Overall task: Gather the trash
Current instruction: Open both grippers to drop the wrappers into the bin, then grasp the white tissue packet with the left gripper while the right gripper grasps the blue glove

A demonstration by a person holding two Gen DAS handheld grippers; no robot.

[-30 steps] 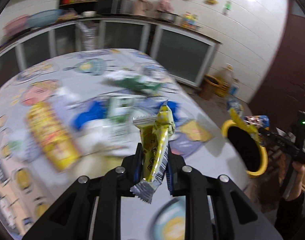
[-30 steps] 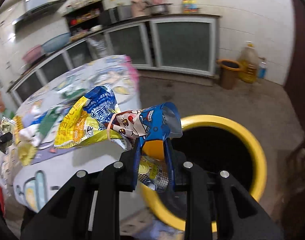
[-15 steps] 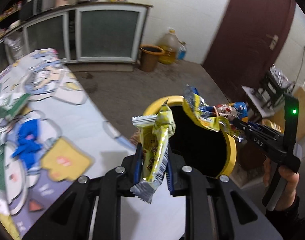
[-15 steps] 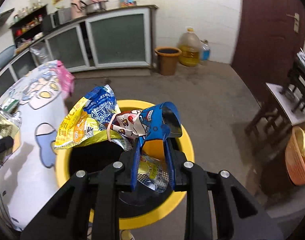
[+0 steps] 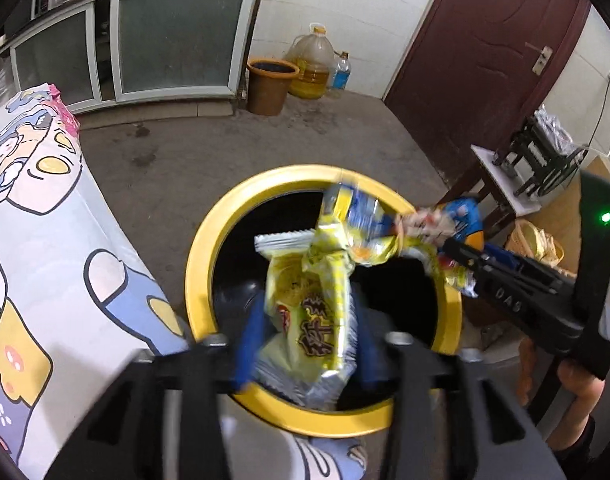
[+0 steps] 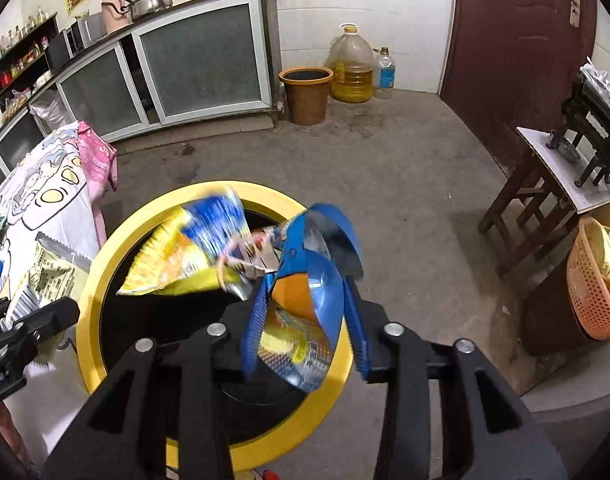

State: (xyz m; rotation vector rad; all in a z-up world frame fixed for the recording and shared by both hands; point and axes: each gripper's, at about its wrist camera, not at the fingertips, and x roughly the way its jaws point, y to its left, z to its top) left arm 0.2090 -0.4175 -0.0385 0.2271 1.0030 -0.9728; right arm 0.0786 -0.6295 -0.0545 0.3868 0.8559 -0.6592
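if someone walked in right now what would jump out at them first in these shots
The yellow-rimmed bin on the floor beside the cartoon-print tablecloth dominates both views. Right above its dark mouth, the left gripper is opening around a yellow snack wrapper, and the right gripper is opening around a crumpled blue and yellow wrapper bundle. Further back, a brown bucket and an oil jug stand against the wall.

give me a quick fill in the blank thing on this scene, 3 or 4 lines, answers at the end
1. Both grippers hang over the bin whose rim is coloured ____.
2. The wrapper between the left gripper fingers is mostly ____.
3. On the floor by the cabinets, beside the brown bucket, stands a big jug of ____ liquid.
4. The door behind is dark ____.

Answers: yellow; yellow; yellow; red
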